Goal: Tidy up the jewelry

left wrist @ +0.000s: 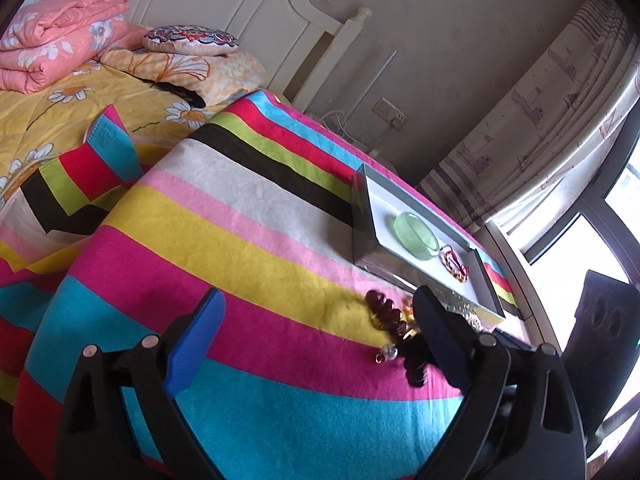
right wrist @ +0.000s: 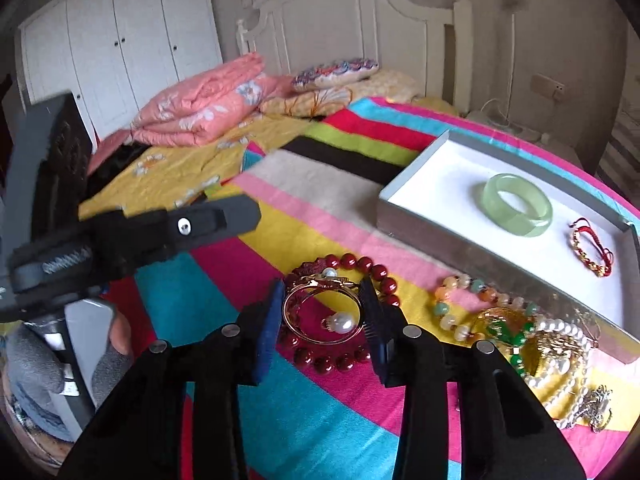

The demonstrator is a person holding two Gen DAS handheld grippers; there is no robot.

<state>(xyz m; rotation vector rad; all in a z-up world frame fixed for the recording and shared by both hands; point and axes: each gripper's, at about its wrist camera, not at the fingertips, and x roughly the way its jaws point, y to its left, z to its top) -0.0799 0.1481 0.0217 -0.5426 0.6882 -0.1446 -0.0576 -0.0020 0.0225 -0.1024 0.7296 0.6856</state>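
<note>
A grey tray with a white floor (right wrist: 436, 168) lies on the striped cloth and holds a green jade bangle (right wrist: 518, 205) and a red-and-gold cord bracelet (right wrist: 591, 249). My right gripper (right wrist: 322, 312) is shut on a gold bangle with pearls (right wrist: 320, 312), just above a dark red bead bracelet (right wrist: 352, 264). A pastel bead bracelet (right wrist: 460, 304), green-and-gold pieces and a pearl strand (right wrist: 560, 364) lie in front of the tray. My left gripper (left wrist: 316, 344) is open and empty over the cloth, left of the red beads (left wrist: 386, 312); the tray (left wrist: 362, 216) lies beyond.
The striped cloth (left wrist: 224, 240) covers a raised surface beside a bed with a folded pink quilt (left wrist: 60, 36) and pillows. A curtain and window (left wrist: 580, 184) are to the right. The left gripper's body (right wrist: 132, 232) shows in the right wrist view.
</note>
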